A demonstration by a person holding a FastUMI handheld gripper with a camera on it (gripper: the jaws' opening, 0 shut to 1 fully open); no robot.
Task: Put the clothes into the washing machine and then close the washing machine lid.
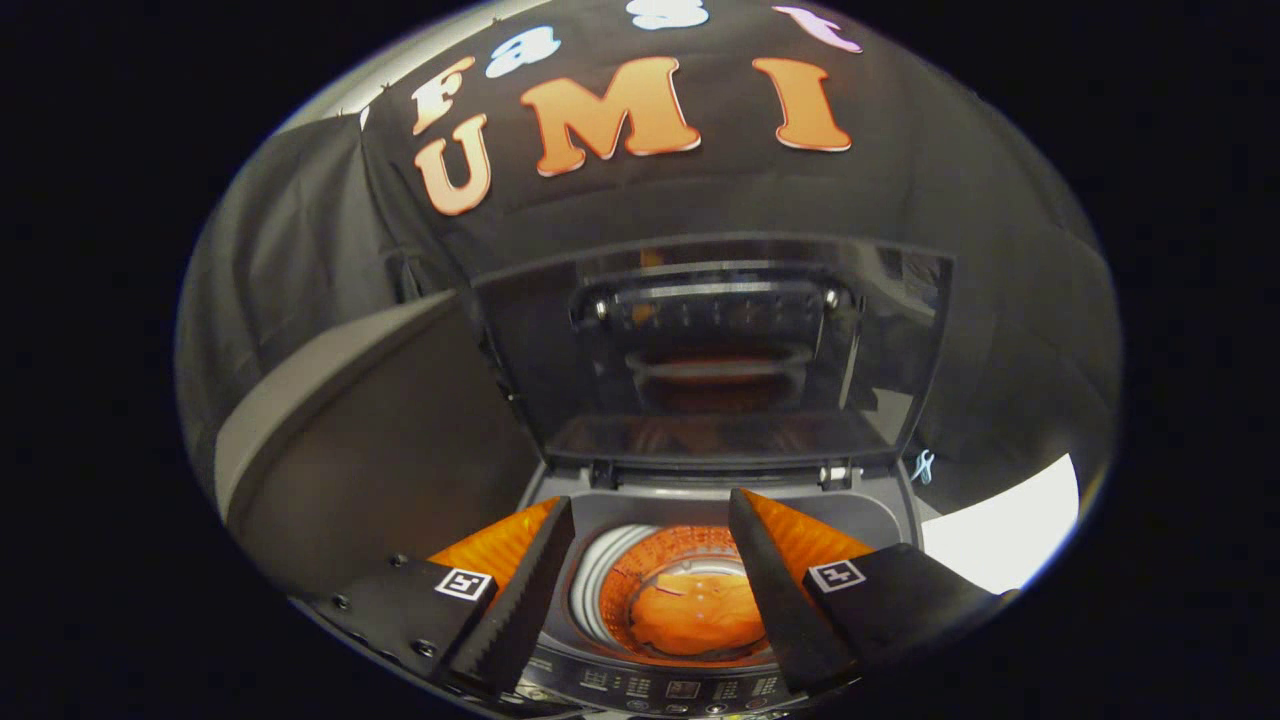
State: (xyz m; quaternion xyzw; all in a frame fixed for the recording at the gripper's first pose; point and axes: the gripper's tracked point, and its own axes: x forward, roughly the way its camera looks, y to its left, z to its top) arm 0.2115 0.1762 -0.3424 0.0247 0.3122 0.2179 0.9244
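Clothes (698, 615) lie as an orange bundle at the bottom of the washing machine's drum (612, 560), seen straight down through the round opening. Above that drum the gripper (650, 510) hangs with its two fingers spread wide, one on each side of the opening, gripping nothing; the gap between them is filled by the drum and the bundle below. Behind the drum, the washing machine lid (715, 345) stands raised and nearly upright on its hinges (835, 474), its dark glass panel mirroring the drum's orange glow. On the near side of the drum, under the fingers, runs the control panel (680, 690) with its row of small buttons. To the drum's left rises a grey slanted board (370, 440), and to its right, past the machine's body, shows a bright white surface (1000, 535).
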